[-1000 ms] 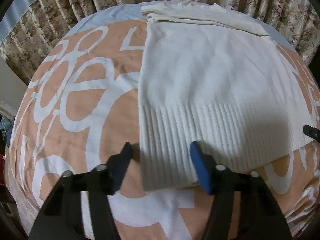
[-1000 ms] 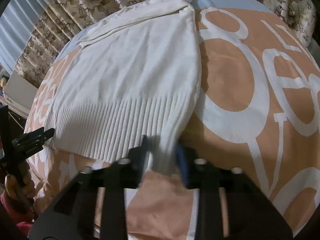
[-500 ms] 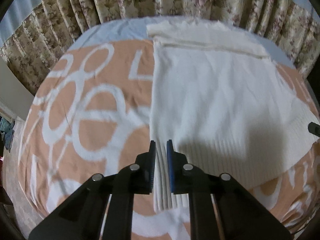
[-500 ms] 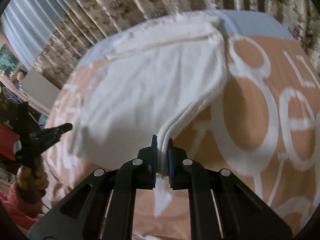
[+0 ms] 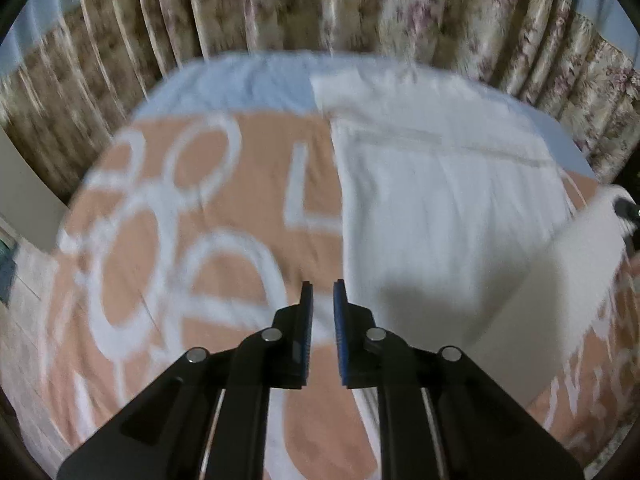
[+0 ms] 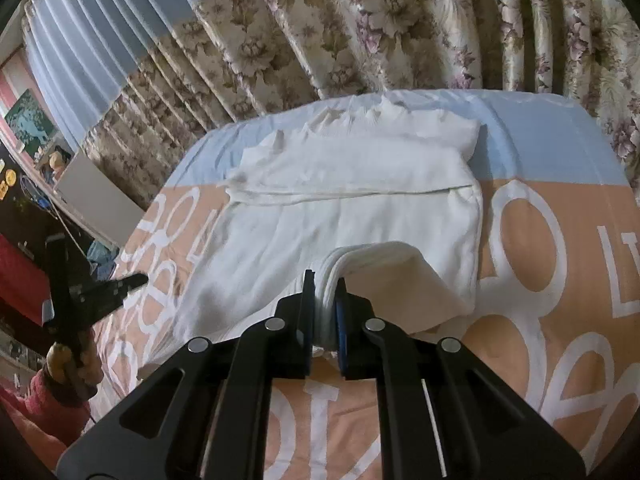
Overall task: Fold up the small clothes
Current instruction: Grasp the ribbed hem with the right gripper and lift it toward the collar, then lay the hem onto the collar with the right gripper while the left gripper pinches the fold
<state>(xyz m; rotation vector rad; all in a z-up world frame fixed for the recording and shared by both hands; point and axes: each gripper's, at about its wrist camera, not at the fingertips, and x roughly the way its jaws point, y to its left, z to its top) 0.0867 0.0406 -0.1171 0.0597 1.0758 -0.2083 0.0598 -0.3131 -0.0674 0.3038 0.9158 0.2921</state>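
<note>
The right gripper (image 6: 325,312) is clamped on the bunched hem of the white sweater (image 6: 352,200), which stretches away toward the frame's top, collar farthest. The left gripper (image 5: 322,312) is nearly closed; blur hides whether it pinches fabric, with the sweater lying just right of it on the bed (image 5: 180,240).

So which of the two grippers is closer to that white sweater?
Right. The right gripper is clamped on the white sweater hem; the left gripper is beside its edge, holding nothing visible.
</note>
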